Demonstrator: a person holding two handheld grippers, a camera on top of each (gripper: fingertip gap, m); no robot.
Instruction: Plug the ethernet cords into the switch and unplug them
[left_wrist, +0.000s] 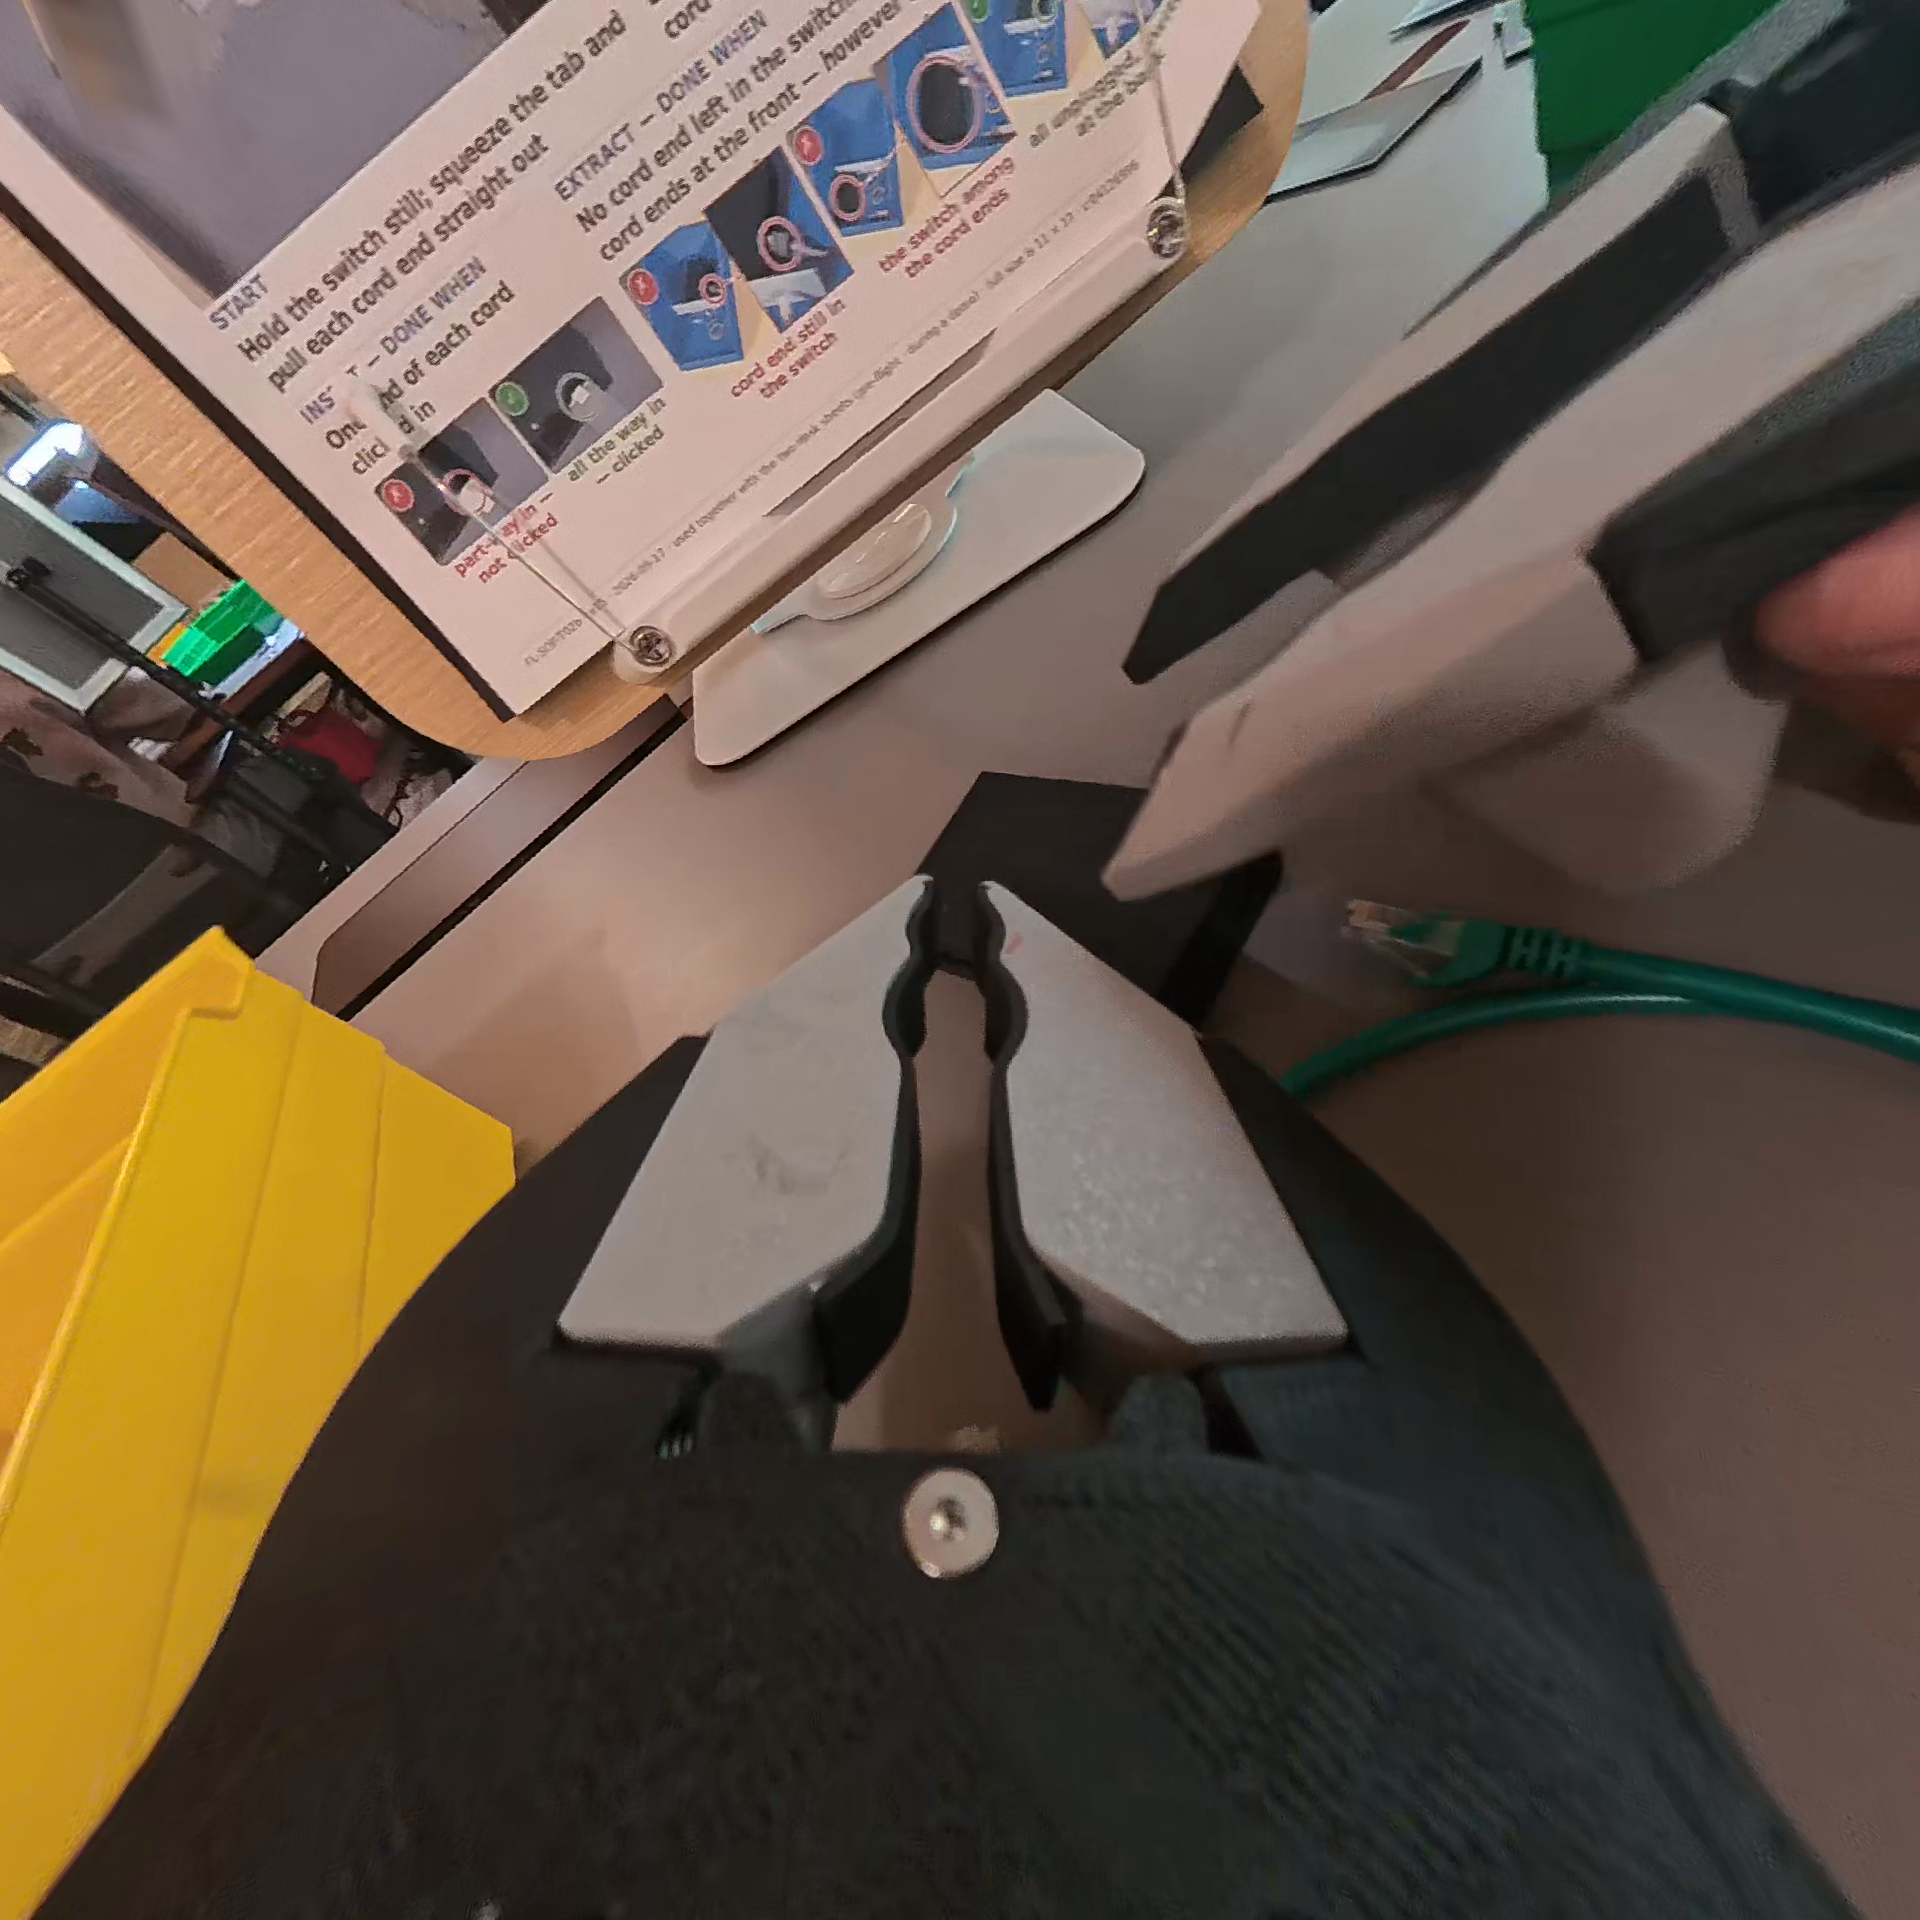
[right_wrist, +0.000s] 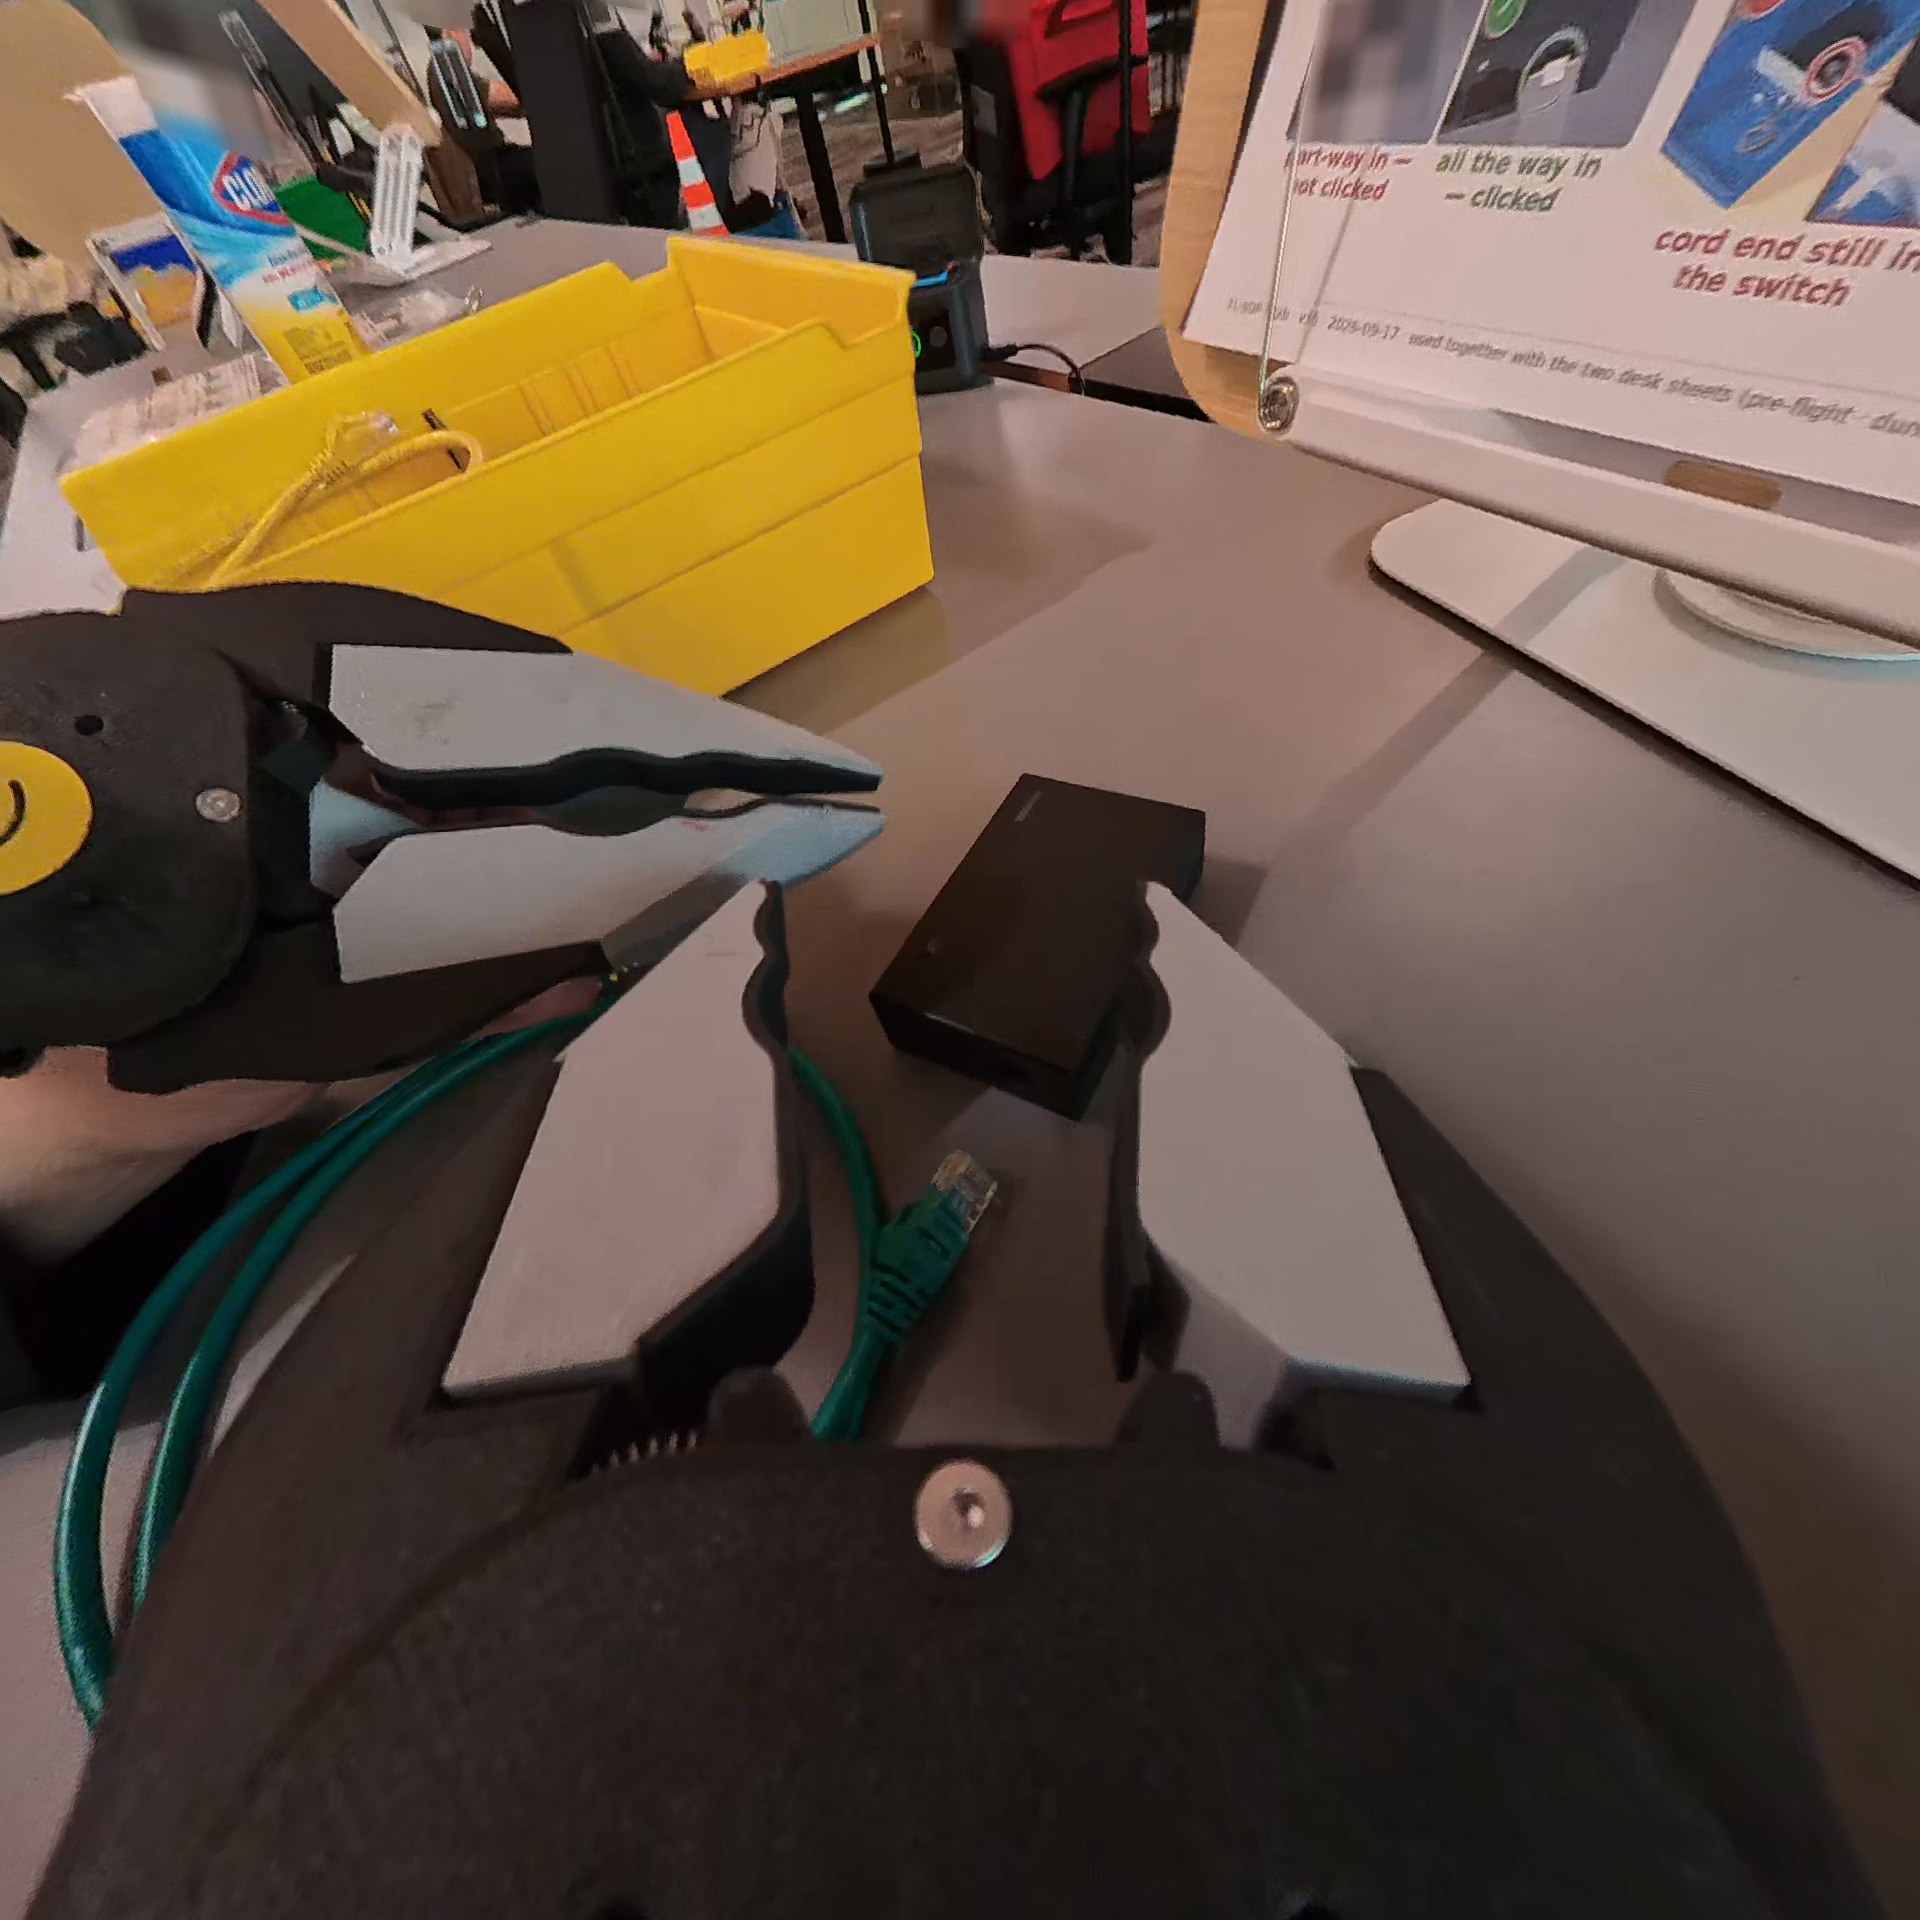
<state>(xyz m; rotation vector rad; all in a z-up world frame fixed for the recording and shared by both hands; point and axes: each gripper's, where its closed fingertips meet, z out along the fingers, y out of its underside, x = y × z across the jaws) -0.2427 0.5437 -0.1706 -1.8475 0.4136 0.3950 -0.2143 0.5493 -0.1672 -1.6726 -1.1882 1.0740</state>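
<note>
The black switch (right_wrist: 1029, 935) lies flat on the grey table. My right gripper (right_wrist: 961, 904) is open, with its fingertips on either side of the switch's near end. A green ethernet cord (right_wrist: 208, 1299) loops to the left. Its plug (right_wrist: 951, 1205) lies loose on the table between my right fingers, pointing at the switch. My left gripper (right_wrist: 878, 798) is shut and empty, hovering just left of the switch. In the left wrist view, my left gripper (left_wrist: 956, 899) is shut in front of the switch (left_wrist: 1049, 831). The right gripper (left_wrist: 1127, 774) and the green plug (left_wrist: 1392, 935) are to its right.
A yellow bin (right_wrist: 675, 540) stands at the back left and holds a yellow cord (right_wrist: 312, 488); it also shows in the left wrist view (left_wrist: 208, 1195). An instruction sheet on a white stand (right_wrist: 1621, 613) stands at the back right. A wipes canister (right_wrist: 239, 239) is far left. The tips of both grippers are at nearly the same place. My right tips are roughly 6 centimetres from the green plug (left_wrist: 1392, 935).
</note>
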